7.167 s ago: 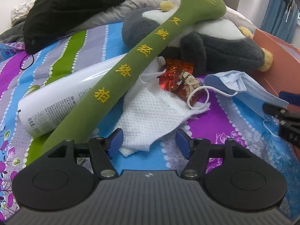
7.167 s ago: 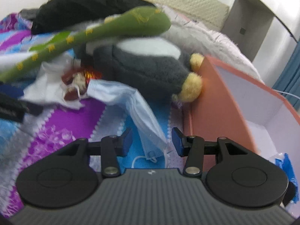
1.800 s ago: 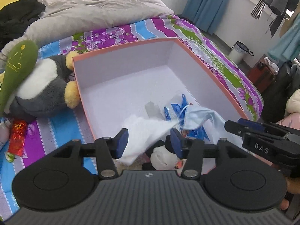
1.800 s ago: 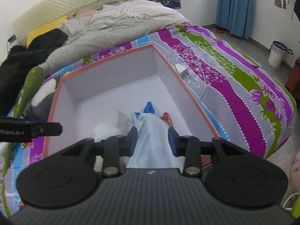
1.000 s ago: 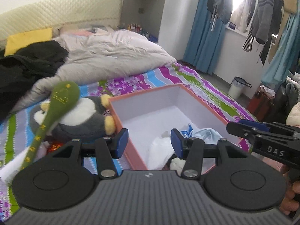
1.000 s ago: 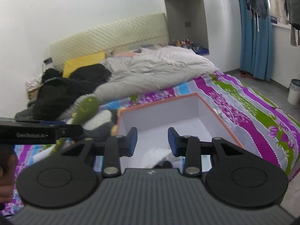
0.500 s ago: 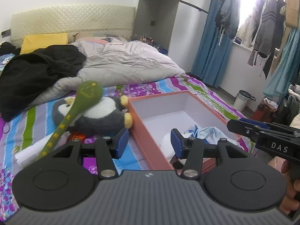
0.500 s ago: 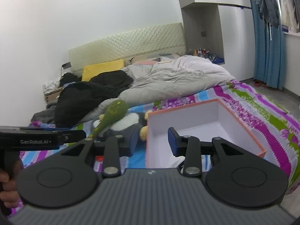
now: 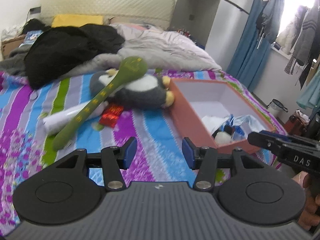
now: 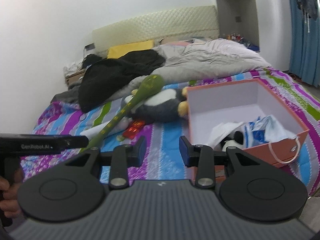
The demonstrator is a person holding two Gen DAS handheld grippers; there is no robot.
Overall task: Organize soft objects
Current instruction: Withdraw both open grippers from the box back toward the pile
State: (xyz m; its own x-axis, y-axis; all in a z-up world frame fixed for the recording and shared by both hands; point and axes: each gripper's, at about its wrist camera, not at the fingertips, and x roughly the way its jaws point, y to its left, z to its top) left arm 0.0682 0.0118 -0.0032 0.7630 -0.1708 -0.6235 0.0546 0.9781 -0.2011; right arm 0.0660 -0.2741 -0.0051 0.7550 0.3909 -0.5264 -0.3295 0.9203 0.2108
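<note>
An orange box (image 9: 186, 116) (image 10: 280, 146) stands on the striped bedspread with a white cloth, a blue face mask (image 10: 270, 128) and a small black-and-white plush (image 10: 230, 142) inside. Left of the box lies a grey and white penguin plush (image 9: 138, 92) (image 10: 160, 106). A long green plush stick (image 9: 100, 98) (image 10: 128, 110) leans across it, over a white bottle (image 9: 62, 118), and a red packet (image 9: 112, 116) lies beside them. My left gripper (image 9: 159, 153) is open and empty above the bedspread, near the bed's foot. My right gripper (image 10: 162, 150) is open and empty too, left of the box's near corner.
A black garment (image 9: 70, 46) and a grey duvet (image 9: 164, 50) are heaped toward the headboard, with a yellow pillow (image 10: 130, 50) behind. Blue curtains (image 9: 248, 46), hanging clothes and a waste bin (image 9: 278, 108) stand right of the bed. A hand (image 10: 8, 192) holds the other gripper's handle.
Both grippers have drawn back from the box and swung left, so the penguin, green stick and bedspread now fill the view. The cloth and mask stay in the box. Both jaws are unchanged.
</note>
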